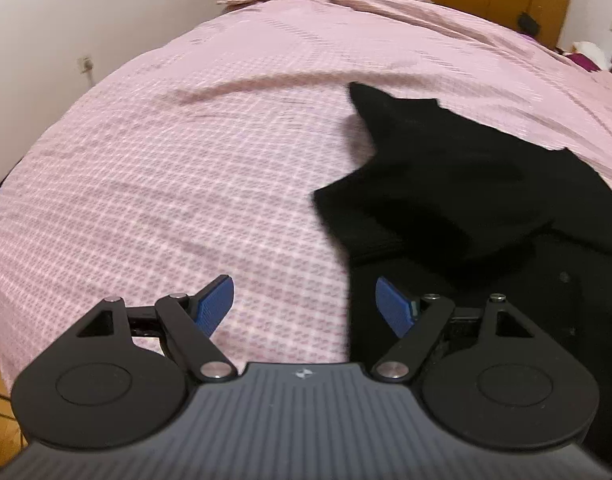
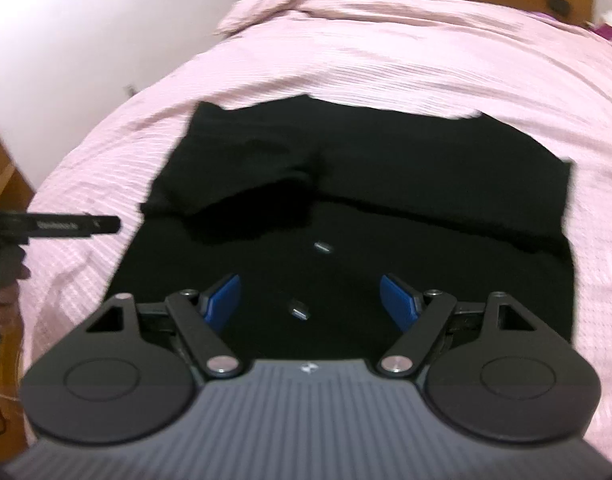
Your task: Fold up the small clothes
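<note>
The black garment (image 2: 346,184) lies spread on the pink checked bedspread (image 1: 165,184) of a bed, partly folded, with a doubled flap toward ten o'clock in the right wrist view and two small metal fittings (image 2: 323,247) near its middle. It looks soft, light and limp, so it should sag and crease unless pinched at a corner or hem edge. The left hand-held gripper (image 1: 306,308) and the right hand-held gripper (image 2: 310,300) are both spread and empty.

I see matt black cloth, the garment (image 2: 366,184), on a pink woven checked bedcover (image 1: 165,184), my grippers' matt black plastic with ribbed blue pads (image 1: 215,304), and glossy wood upper right.
</note>
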The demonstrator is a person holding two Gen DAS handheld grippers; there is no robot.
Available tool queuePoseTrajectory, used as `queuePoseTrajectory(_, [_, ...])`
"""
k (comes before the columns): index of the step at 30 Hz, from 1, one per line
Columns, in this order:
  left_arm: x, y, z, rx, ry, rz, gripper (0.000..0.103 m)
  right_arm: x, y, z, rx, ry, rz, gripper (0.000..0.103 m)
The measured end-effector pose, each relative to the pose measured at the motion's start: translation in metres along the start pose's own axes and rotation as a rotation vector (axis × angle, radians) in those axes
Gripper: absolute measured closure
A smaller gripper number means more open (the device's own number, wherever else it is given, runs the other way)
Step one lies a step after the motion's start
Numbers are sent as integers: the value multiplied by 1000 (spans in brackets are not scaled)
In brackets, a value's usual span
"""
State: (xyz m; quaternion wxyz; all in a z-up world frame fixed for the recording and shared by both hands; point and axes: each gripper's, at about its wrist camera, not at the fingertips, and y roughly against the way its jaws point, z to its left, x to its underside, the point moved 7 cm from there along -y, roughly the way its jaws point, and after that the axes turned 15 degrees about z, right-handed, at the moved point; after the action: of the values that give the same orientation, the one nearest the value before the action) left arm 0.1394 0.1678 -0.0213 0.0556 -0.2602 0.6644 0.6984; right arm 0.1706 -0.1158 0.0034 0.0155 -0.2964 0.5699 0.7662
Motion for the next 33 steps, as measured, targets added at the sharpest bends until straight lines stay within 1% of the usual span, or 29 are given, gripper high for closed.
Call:
queuePoseTrajectory(5, [5,0,27,-33,56,0,21,-37,-20,52,-102,111,15,24])
queuePoseTrajectory(8, [9,1,42,-42,81,-1,21,-59,-37,77,-170,137,28,24])
queuePoseTrajectory(10, [12,0,50,-50,93,-2,21,-73,-52,93,-195,152,35,24])
queuePoseTrajectory(12, [14,-1,57,-55,104,-2,21,-84,-66,104,-180,163,40,24])
queuePoseTrajectory(15, [16,-3,64,-49,127,6,21,-92,-90,112,-112,192,50,25])
queuePoseTrajectory(17, [16,-6,67,-41,135,10,21,-95,-109,116,-77,215,76,25])
queuePoseTrajectory(18, [16,-7,67,-37,136,11,21,-95,-117,117,-69,223,89,38])
queuePoseTrajectory(19, [16,-8,67,-35,136,11,21,-95,-125,117,-57,229,113,53])
queuePoseTrajectory(20, [16,-8,67,-33,136,11,21,-95,-131,115,-48,226,140,83])
queuePoseTrajectory(21, [16,-8,66,-32,136,12,21,-95,-133,111,-45,208,148,90])
queuePoseTrajectory(24, [14,-9,63,-26,128,4,21,-100,-114,106,-102,196,96,94])
queuePoseTrajectory(28, [8,-12,54,-20,114,2,21,-113,-74,98,-99,210,-14,95])
queuePoseTrajectory(33, [2,-10,38,-8,78,-11,21,-129,-25,66,-109,121,-141,95])
